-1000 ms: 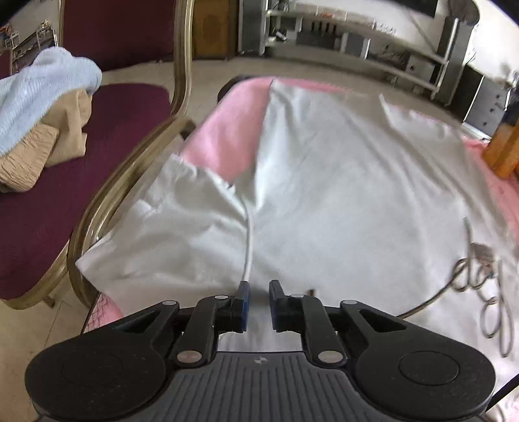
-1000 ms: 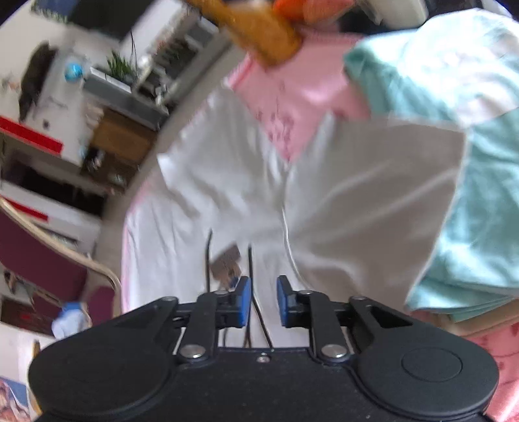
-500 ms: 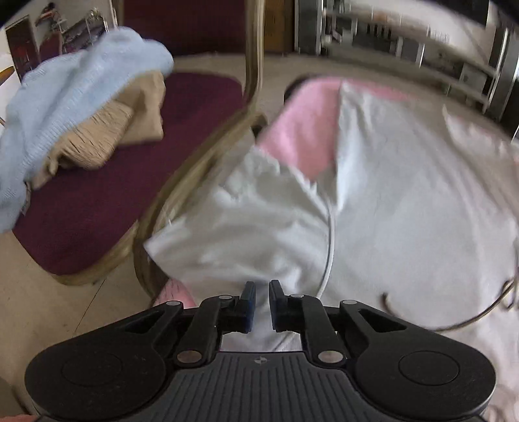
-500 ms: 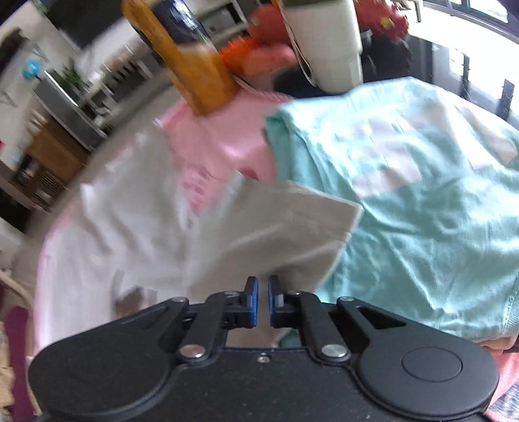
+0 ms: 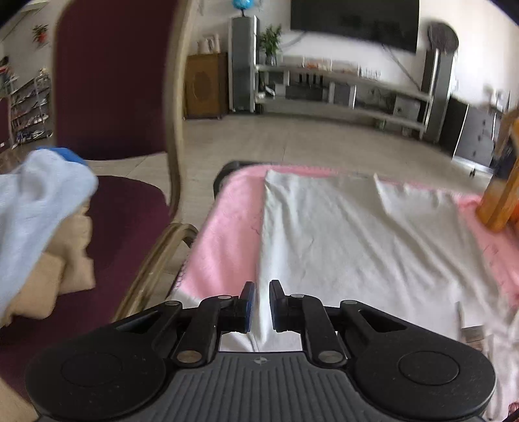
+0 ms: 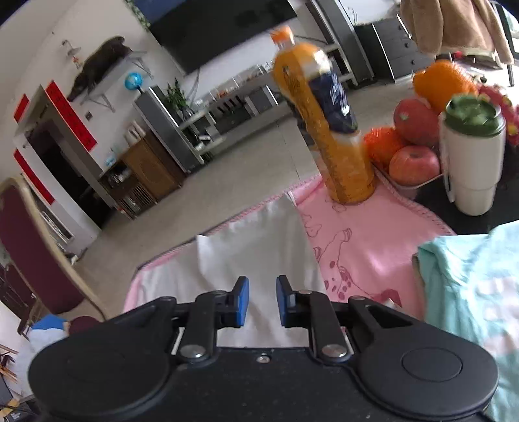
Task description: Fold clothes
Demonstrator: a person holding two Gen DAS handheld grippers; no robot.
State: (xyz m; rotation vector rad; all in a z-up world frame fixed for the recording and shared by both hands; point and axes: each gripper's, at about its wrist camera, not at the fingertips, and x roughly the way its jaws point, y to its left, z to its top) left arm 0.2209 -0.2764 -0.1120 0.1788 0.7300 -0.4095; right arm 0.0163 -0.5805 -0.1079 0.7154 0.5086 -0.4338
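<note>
– Listing hazards first, nearest outward?

– Yes. Item one: left claw [image 5: 259, 306], nearly closed, pinching a raised fold of the white garment [image 5: 340, 243]. Risk judged: thin pinch, likely to slip if pulled sharply, spoiling the fold line.

– Item two?

– Right claw [image 6: 262, 300], opening at this moment; white garment [image 6: 259, 246] showing in the gap, pads not seen pressing on it. Risk judged: that side dropping early and landing crooked or bunched.

– Position of the garment?

– Spread flat on the pink blanket [image 5: 227, 233] covering the worktop [image 6: 454, 214], near edge lifted toward both claws, far hem close to the blanket's far edge.

– Neighbouring items?

– Teal garment [image 6: 470, 276] just to the right, easily caught up with a swept sleeve. Further back, tall orange bottle [image 6: 327, 130] standing on the blanket: tugging cloth or blanket likely to topple it. Beyond that, fruit [image 6: 415, 130] in a tray and a white tumbler [image 6: 470, 155] with green lid, on bare dark worktop.

– Left side?

– Maroon chair [image 5: 123, 211] beside the worktop, carrying a pile of light blue and beige clothes [image 5: 39, 201]. Any cloth overhanging that edge liable to slide to the floor.

– Room, farthest last?

– Pale tiled floor [image 5: 308, 139]; wooden cabinet [image 5: 202, 86]; long grey shelf unit [image 5: 340, 94] along the far wall; dark television [image 5: 353, 22] above; small globe [image 6: 131, 80] on a tall stand.
</note>
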